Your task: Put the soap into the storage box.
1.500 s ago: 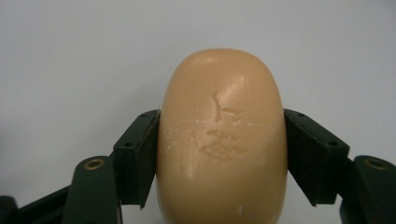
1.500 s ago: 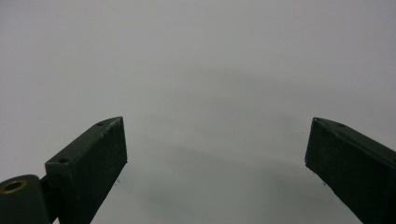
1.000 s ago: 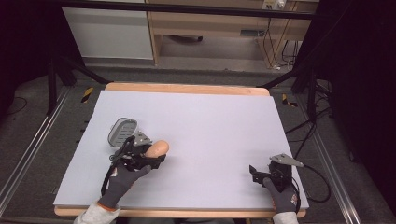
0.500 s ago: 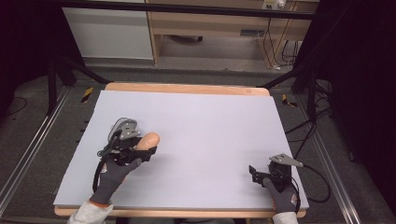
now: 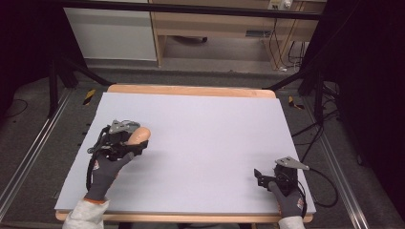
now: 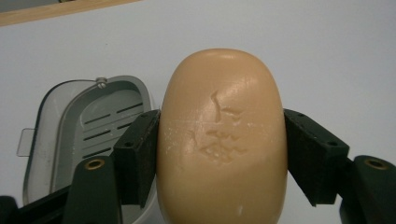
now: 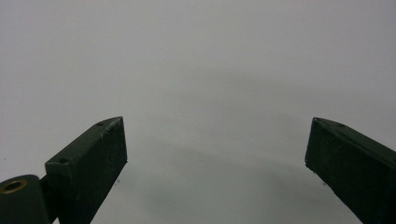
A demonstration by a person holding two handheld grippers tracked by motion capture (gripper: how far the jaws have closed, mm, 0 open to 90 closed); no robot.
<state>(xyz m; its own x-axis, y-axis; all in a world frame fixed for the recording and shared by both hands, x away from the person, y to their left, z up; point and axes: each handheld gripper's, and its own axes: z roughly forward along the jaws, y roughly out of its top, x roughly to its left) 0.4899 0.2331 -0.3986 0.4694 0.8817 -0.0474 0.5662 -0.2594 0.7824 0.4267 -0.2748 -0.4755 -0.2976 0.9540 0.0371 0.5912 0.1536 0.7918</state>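
Note:
A tan oval soap bar (image 6: 222, 93) sits clamped between the black pads of my left gripper (image 6: 222, 144), which is shut on it. In the high view the soap bar (image 5: 139, 134) pokes out of the left gripper (image 5: 128, 139) at the table's left side. A grey soap dish (image 6: 88, 126) with a slotted floor lies open on the mat, just beyond and partly under the left pad. My right gripper (image 5: 260, 177) rests near the front right corner, open, and its fingers (image 7: 93, 158) have only bare mat between them.
The table is covered by a pale lavender mat (image 5: 210, 129) with a wooden rim (image 5: 191, 90) at the far edge. Black stand legs (image 5: 71, 71) and cables (image 5: 329, 186) lie on the floor around it. A cabinet (image 5: 110, 33) stands behind.
My left gripper has carried the soap bar leftward and slightly away from the person, ending over the soap dish. The right gripper has stayed still.

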